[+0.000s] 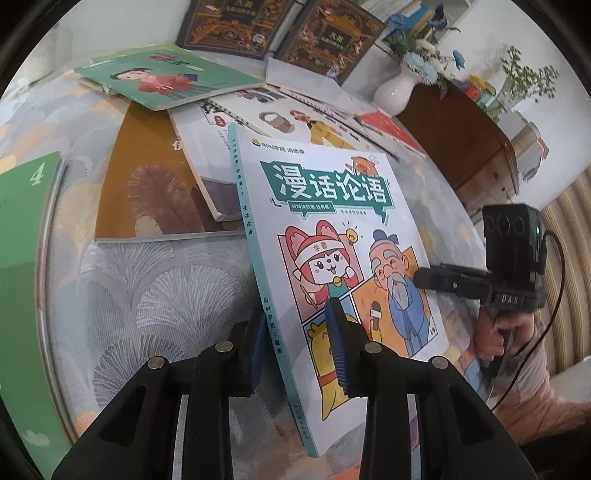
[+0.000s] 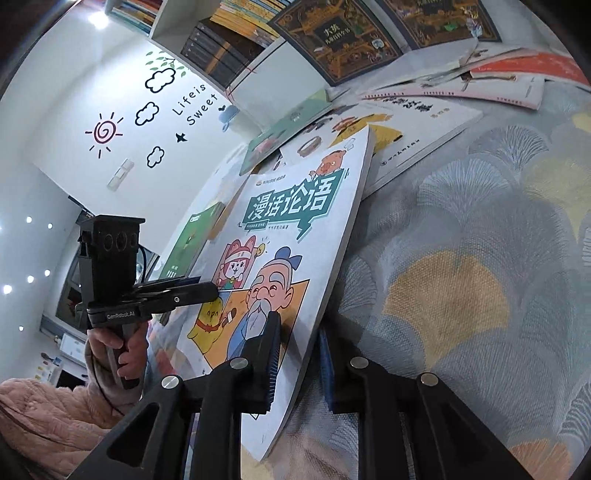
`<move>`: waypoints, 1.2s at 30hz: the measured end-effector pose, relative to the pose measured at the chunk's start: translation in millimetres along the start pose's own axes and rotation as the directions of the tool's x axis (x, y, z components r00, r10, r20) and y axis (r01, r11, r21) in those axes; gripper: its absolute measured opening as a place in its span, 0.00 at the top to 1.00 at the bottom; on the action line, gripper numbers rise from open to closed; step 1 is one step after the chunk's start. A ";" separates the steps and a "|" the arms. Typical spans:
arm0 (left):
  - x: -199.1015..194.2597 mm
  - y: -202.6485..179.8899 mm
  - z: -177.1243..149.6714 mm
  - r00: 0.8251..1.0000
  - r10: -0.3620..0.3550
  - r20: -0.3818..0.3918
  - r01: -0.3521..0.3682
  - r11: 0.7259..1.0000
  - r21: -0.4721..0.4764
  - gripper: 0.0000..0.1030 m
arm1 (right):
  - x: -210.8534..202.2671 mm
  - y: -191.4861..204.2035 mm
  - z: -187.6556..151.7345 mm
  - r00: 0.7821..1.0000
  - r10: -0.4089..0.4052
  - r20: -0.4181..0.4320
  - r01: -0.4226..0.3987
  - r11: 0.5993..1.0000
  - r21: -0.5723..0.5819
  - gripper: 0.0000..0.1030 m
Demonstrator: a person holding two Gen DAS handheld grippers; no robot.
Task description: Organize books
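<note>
The comic book is tilted up off the table, over the scattered books. The left gripper clamps its spine edge; the right gripper straddles the opposite edge, pads seemingly pressing. Judged step: carrying it away. Next comes a steady two-handed move to a stack.

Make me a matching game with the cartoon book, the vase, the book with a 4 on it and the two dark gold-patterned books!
Things:
1 cartoon book
2 vase
3 book with a 4
4 dark books

Descriptions:
A green
B held at two edges, tilted
C white, with blue flowers
D standing at the back

Pairs: 1-B, 2-C, 3-A, 4-D
</note>
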State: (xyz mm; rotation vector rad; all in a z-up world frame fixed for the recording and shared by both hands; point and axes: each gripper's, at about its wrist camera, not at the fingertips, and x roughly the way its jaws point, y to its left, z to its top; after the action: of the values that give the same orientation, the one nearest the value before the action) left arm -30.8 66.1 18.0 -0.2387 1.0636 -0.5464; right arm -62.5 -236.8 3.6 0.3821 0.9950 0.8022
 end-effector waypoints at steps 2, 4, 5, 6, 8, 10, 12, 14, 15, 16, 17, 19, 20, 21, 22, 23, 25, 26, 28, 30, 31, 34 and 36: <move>-0.9 0.4 -3.5 1.000 0.002 0.030 -0.002 1.000 -0.018 0.70 | 0.2 1.3 -1.5 1.000 -0.008 0.017 0.008 1.000 -0.013 0.83; -1.5 1.7 -5.7 0.999 -0.001 0.054 0.003 0.999 -0.038 0.70 | 0.6 2.8 -1.8 1.000 -0.012 0.024 0.013 1.000 -0.022 0.83; -1.8 1.9 -6.1 0.998 -0.002 0.062 0.005 0.999 -0.041 0.70 | 0.8 2.7 -1.6 1.000 -0.011 0.026 0.012 1.000 -0.025 0.83; -2.1 2.1 -6.6 0.998 -0.003 0.069 0.006 0.999 -0.045 0.70 | 1.0 2.2 -1.2 1.000 -0.009 0.028 0.010 1.000 -0.026 0.83; -2.2 3.2 -8.1 0.996 -0.006 0.087 0.011 0.998 -0.056 0.70 | 2.0 1.6 -0.4 1.000 -0.007 0.030 0.008 1.000 -0.028 0.83; -2.2 3.1 -9.1 0.995 -0.006 0.099 0.012 0.998 -0.056 0.70 | 1.9 0.3 0.3 1.000 -0.004 0.030 0.004 1.000 -0.028 0.83; -2.5 3.2 -10.1 0.994 -0.009 0.106 0.016 0.998 -0.057 0.70 | 1.8 0.4 -0.8 1.000 0.000 0.031 0.001 1.000 -0.026 0.82; -2.6 3.1 -10.5 0.994 -0.013 0.113 0.019 0.998 -0.056 0.70 | 1.9 0.6 -1.0 0.999 0.001 0.032 -0.001 1.000 -0.026 0.82; -2.7 3.3 -10.9 0.993 -0.014 0.118 0.021 0.998 -0.056 0.70 | 1.8 0.6 -1.0 0.999 0.001 0.032 -0.001 1.000 -0.025 0.82; -2.9 3.3 -11.4 0.993 -0.015 0.121 0.021 0.998 -0.055 0.70 | 2.0 0.6 -0.8 1.000 0.002 0.032 -0.001 1.000 -0.025 0.82; -2.8 3.0 -11.8 0.992 -0.014 0.125 0.021 0.998 -0.054 0.70 | 2.0 0.6 -0.8 1.000 0.002 0.031 -0.001 1.000 -0.025 0.82; -2.6 2.7 -11.5 0.992 -0.014 0.126 0.021 0.998 -0.054 0.70 | 1.4 0.6 -0.9 0.999 0.002 0.032 -0.002 1.000 -0.025 0.82; -2.7 2.7 -11.4 0.992 -0.015 0.126 0.021 0.998 -0.053 0.70 | 1.5 0.8 -0.8 0.999 0.002 0.032 -0.001 1.000 -0.025 0.82; -2.8 2.6 -11.5 0.992 -0.014 0.126 0.021 0.998 -0.053 0.70 | 1.5 0.5 -0.9 0.999 0.002 0.032 -0.001 1.000 -0.025 0.82; -2.7 2.3 -11.4 0.992 -0.015 0.127 0.022 0.998 -0.053 0.70 | 1.6 0.7 -0.7 0.999 0.002 0.032 -0.001 1.000 -0.025 0.82; -3.3 2.7 -12.6 0.992 -0.016 0.128 0.023 0.998 -0.053 0.70 | 1.7 0.7 -0.7 0.999 0.002 0.032 -0.001 1.000 -0.025 0.82; -3.6 2.9 -13.1 0.992 -0.016 0.128 0.023 0.998 -0.053 0.70 | 1.8 0.8 -0.6 0.999 0.000 0.032 0.001 1.000 -0.026 0.82; -3.6 2.7 -13.2 0.992 -0.016 0.129 0.023 0.998 -0.053 0.70 | 1.7 1.1 -0.6 0.999 -0.003 0.033 0.004 1.000 -0.028 0.82; -4.1 2.0 -13.8 0.991 -0.014 0.132 0.020 0.999 -0.050 0.70 | 1.5 3.7 -0.6 0.999 -0.017 0.037 0.018 0.999 -0.036 0.82; -4.4 -0.4 -14.1 0.991 -0.003 0.136 0.009 0.999 -0.040 0.70 | 1.6 10.6 -1.3 0.997 -0.056 0.048 0.059 0.996 -0.059 0.80; -4.4 -1.8 -13.9 0.991 0.004 0.137 0.000 0.999 -0.035 0.70 | 2.2 13.2 -1.6 0.996 -0.070 0.053 0.073 0.995 -0.066 0.79; -4.8 -3.7 -14.5 0.989 0.014 0.145 -0.009 0.999 -0.031 0.70 | 2.0 19.2 -4.0 0.991 -0.107 0.084 0.111 0.993 -0.050 0.78; -5.5 -3.6 -15.0 0.989 0.009 0.146 -0.005 0.999 -0.033 0.69 | 1.8 24.9 -6.1 0.984 -0.143 0.109 0.148 0.988 -0.043 0.78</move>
State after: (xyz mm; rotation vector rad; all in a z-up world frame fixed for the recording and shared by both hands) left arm -47.1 67.1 16.7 -0.2992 0.9311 -0.4977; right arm -77.7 -219.5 14.9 0.3009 0.8915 0.6669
